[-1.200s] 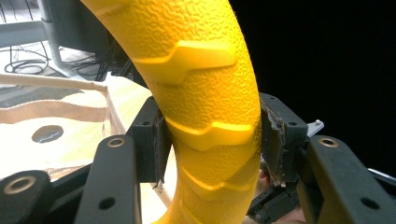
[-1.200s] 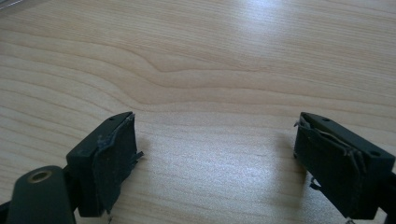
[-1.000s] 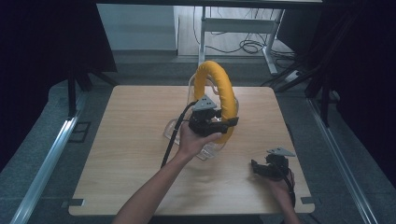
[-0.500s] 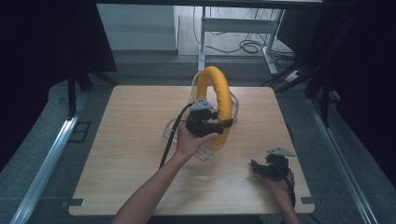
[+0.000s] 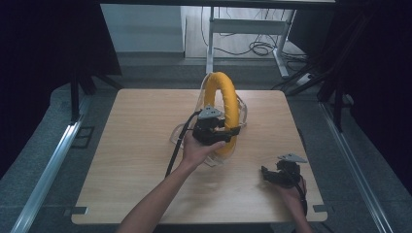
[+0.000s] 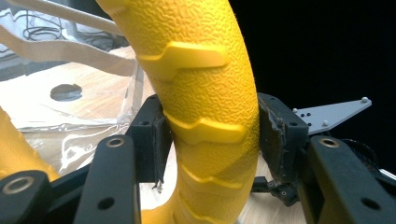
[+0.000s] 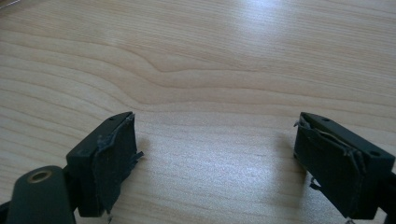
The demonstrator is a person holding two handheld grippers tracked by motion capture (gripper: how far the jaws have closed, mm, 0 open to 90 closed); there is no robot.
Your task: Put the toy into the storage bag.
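On the wooden table [image 5: 121, 160], the yellow ring [image 5: 224, 97] stands upright in clear plastic wrapping [image 5: 243, 114] near the middle. The left gripper [image 6: 210, 135] is clamped on its textured rim — ridges plain in its own view. The right gripper [image 7: 215, 158] rests near the front right corner, jaws wide apart over bare wood.

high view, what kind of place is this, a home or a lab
Probably a lab or recording setup: a bare wooden table ringed by dark curtains, with loose cables on the floor behind it.
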